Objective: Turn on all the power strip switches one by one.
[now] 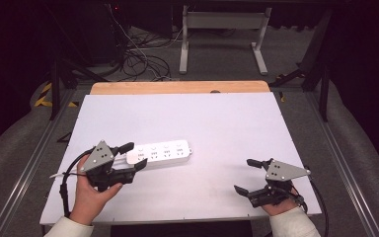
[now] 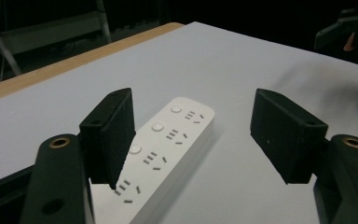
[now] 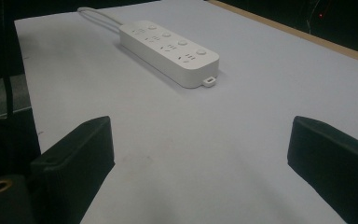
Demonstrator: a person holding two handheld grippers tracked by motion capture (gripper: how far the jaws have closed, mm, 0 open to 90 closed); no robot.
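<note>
- Left gripper (image 1: 132, 155) is sitting at the left end of the white power strip (image 1: 160, 153), jaws spread wide with nothing pinched between them. No contact showing yet, as far as I can tell.
- In the left gripper view that strip (image 2: 168, 149) is running away from the camera between the two pads, but off-centre: it's lying close under the left pad (image 2: 112, 135) and well clear of the other one.
- My guess is the step in hand is grabbing the strip by this end. To do it well I'd be sliding the gripper sideways so the body sits in the middle of the gap, dropping the pads down along the long sides, then squeezing on the plain plastic and not on the buttons or sockets.
- The strip itself is lying flat on the white table (image 1: 227, 123), left of centre, with its cable (image 3: 95, 16) trailing off the left end.
- Right gripper (image 1: 249, 175) is hanging out near the right front edge, well apart from the strip, jaws wide and holding nothing.
</note>
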